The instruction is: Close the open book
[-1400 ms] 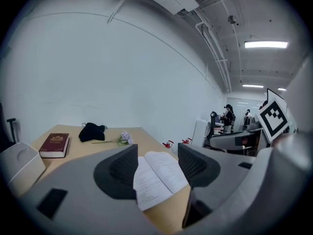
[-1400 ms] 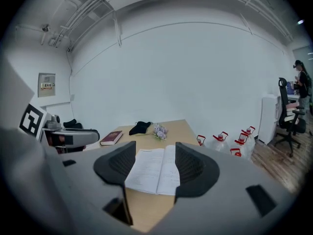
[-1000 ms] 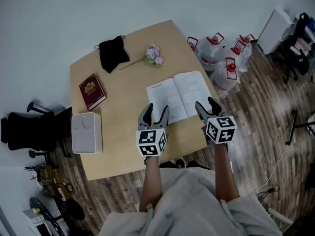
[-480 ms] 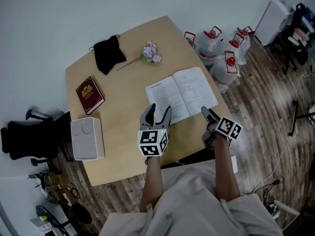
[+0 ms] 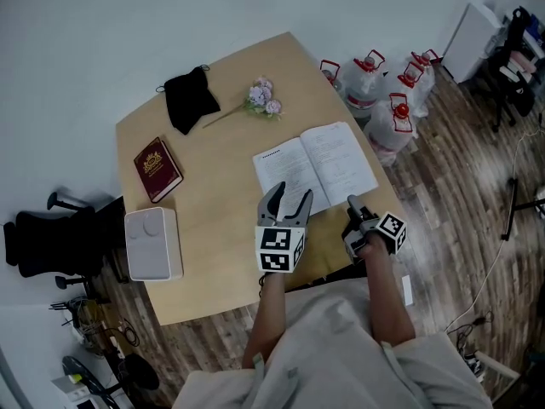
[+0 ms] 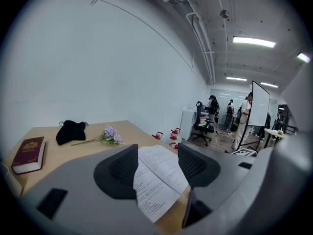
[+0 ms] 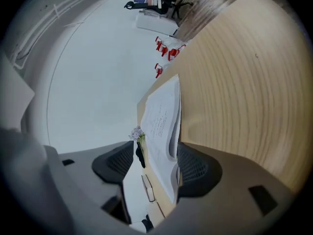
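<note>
The open book [image 5: 315,167] lies flat on the wooden table [image 5: 213,220], white pages up, near the front right corner. My left gripper [image 5: 288,198] hovers over the near edge of the left page, open, with nothing between its fingers; in the left gripper view [image 6: 157,153] the pages [image 6: 154,190] show below the gap. My right gripper [image 5: 353,215] is rolled on its side at the table's front right edge, low by the book's near right corner. In the right gripper view [image 7: 155,155] its jaws are opening, and the book's edge [image 7: 164,116] stands between them without being pressed.
A closed maroon book [image 5: 157,167] and a white box [image 5: 152,244] sit at the table's left. A black cloth [image 5: 189,98] and a flower sprig [image 5: 264,96] lie at the back. Red-capped water jugs [image 5: 383,100] stand on the floor at the right, a black chair [image 5: 51,233] at the left.
My right gripper has dropped and rolled onto its side at the table's front right edge. My left gripper has eased down and right toward the book's near edge.
</note>
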A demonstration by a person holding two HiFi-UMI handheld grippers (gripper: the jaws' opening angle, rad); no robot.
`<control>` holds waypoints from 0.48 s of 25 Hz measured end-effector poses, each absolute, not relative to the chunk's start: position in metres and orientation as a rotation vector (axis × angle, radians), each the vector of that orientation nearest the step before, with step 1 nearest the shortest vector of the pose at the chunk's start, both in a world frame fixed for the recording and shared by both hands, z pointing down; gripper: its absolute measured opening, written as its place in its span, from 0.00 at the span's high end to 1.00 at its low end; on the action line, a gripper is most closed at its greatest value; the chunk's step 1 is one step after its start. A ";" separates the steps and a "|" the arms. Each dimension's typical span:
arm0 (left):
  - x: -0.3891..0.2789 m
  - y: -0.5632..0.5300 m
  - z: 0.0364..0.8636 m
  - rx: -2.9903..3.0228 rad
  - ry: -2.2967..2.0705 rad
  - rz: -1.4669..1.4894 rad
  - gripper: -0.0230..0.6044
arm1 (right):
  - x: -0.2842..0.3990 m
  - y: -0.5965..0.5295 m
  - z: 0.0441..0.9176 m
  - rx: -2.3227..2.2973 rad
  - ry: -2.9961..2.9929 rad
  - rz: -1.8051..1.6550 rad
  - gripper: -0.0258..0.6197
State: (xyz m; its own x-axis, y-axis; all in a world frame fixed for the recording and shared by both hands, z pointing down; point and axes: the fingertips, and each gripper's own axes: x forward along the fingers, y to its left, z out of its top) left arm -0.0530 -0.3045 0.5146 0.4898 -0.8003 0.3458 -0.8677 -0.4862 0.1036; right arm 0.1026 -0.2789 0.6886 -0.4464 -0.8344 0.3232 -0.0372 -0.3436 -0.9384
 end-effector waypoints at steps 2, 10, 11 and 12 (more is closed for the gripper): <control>-0.054 -0.308 0.517 2.471 -1.423 0.383 0.58 | 0.100 -0.282 0.692 -1.169 1.317 -1.862 0.51; -0.054 -0.318 0.529 2.444 -1.427 0.414 0.58 | 0.093 -0.292 0.702 -1.157 1.315 -1.895 0.49; -0.057 -0.319 0.534 2.434 -1.427 0.426 0.58 | 0.090 -0.291 0.704 -1.154 1.311 -1.902 0.49; -0.059 -0.321 0.537 2.423 -1.428 0.432 0.58 | 0.089 -0.291 0.707 -1.157 1.308 -1.908 0.48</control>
State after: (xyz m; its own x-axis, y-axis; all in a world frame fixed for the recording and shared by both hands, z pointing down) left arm -0.0590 -0.3209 0.5365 0.4620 -0.7918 0.3995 -0.8804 -0.4637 0.0990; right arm 0.0887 -0.2909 0.7070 -0.4797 -0.8073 0.3438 -0.0296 -0.3767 -0.9259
